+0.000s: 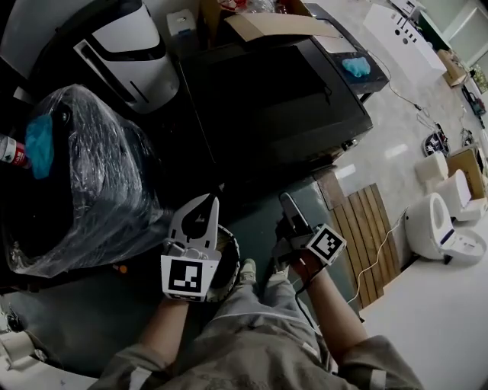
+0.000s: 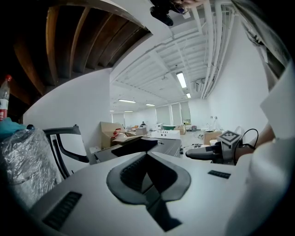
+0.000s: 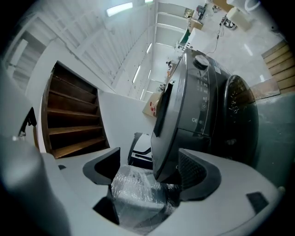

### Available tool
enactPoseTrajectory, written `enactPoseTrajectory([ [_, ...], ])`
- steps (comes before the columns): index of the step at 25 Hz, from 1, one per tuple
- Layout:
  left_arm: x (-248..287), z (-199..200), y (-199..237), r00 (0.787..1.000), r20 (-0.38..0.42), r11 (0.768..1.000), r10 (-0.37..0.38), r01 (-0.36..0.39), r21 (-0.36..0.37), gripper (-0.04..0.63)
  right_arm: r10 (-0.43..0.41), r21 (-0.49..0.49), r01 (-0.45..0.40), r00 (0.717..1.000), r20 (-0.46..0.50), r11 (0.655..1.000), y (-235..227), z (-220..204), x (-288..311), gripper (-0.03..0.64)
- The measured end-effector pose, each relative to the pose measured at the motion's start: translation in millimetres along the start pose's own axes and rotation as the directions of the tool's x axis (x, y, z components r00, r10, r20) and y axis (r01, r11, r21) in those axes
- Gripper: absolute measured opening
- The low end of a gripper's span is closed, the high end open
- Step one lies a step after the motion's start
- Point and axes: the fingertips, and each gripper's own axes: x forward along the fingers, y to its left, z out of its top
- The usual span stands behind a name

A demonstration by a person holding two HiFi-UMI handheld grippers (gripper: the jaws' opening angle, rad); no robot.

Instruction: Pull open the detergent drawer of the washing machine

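Observation:
The dark washing machine [image 1: 274, 99] stands ahead of me, its top facing the head view. In the right gripper view it appears rolled sideways, showing the control panel [image 3: 203, 101], a knob [image 3: 200, 62] and the round door [image 3: 239, 106]. I cannot make out the detergent drawer's front for sure. My left gripper [image 1: 202, 206] is held low before the machine with its pads [image 2: 133, 173] closed together on nothing. My right gripper [image 1: 288, 204] sits beside it, short of the machine's front, with its jaws wide apart [image 3: 147, 168] and nothing held.
A black bulky thing wrapped in clear plastic [image 1: 84, 175] stands left of the machine. A white and black appliance [image 1: 130, 46] and a cardboard box [image 1: 267, 23] are behind. A wooden pallet [image 1: 374, 228] and white toilets [image 1: 442, 225] lie to the right.

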Motion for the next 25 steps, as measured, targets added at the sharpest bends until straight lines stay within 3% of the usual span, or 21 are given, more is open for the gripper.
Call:
enactPoseTrajectory([
  [6, 19.7, -25.4, 8.8, 0.998, -0.034, 0.999, 0.043, -0.045, -0.031, 0.015, 0.045, 0.066, -0.044, 0.999, -0.018, 0.997, -30.6, -7.9, 27.7, 0.394],
  [15, 43.7, -57.3, 6.2, 0.996, -0.075, 0.996, 0.055, -0.060, -0.063, 0.015, -0.011, 0.197, 0.016, 1.000, -0.025, 0.980, -89.8, -17.3, 54.6, 0.410],
  [21, 51.4, -80.8, 11.1, 0.992, -0.112, 0.997, 0.063, -0.066, -0.025, 0.015, 0.015, 0.204, -0.008, 0.999, -0.033, 0.979, -109.1, -22.6, 70.7, 0.416],
  [25, 51.9, -91.1, 15.5, 0.988, -0.129, 0.994, 0.088, -0.095, -0.047, 0.015, 0.021, 0.232, -0.013, 0.999, -0.031, 0.973, -115.3, -24.2, 80.0, 0.420],
])
